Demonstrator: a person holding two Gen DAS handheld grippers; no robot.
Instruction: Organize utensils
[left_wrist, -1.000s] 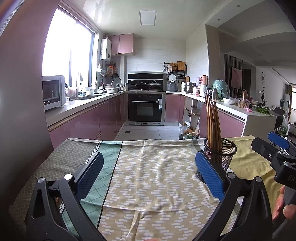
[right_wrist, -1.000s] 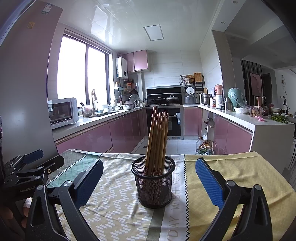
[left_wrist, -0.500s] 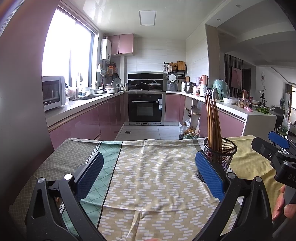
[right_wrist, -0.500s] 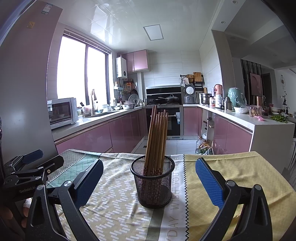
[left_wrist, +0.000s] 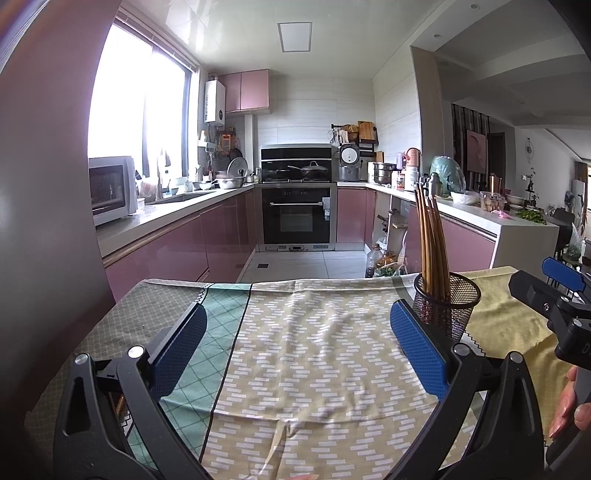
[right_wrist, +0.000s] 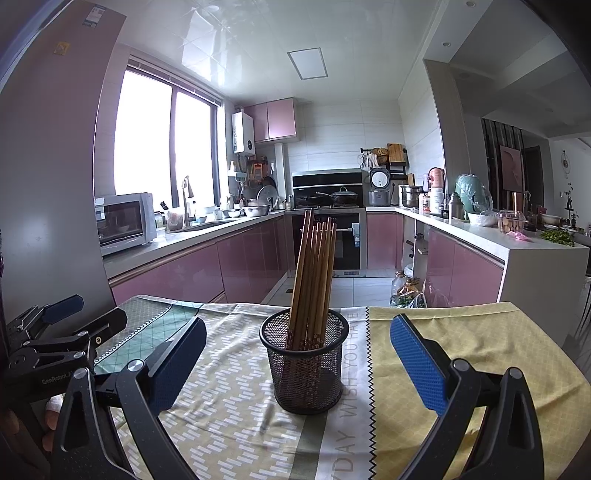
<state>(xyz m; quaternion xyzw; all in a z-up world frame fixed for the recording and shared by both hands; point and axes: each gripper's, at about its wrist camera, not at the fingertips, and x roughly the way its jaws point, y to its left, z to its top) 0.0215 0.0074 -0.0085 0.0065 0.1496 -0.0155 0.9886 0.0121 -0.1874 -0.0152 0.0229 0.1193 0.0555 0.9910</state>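
Wooden chopsticks (right_wrist: 313, 280) upright in mesh cup (right_wrist: 305, 365) — centred before spread right tool (right_wrist: 297, 360)

Table (right_wrist: 535, 354), patterned cloth (right_wrist: 236, 406), mesh cup (right_wrist: 304, 363)

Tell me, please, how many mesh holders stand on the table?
1: the black mesh holder stands on the tablecloth ahead of the open right gripper, with chopsticks in it. Nothing suggests another.

Patchwork tablecloth (left_wrist: 314, 332) in green, beige and yellow covers the table. Behind it there's a pink-cabinet kitchen: microwave (left_wrist: 110, 190) on the left counter, black oven (left_wrist: 298, 214) at the back, rice cooker (right_wrist: 380, 184), and greens (right_wrist: 557, 236) on the right counter.
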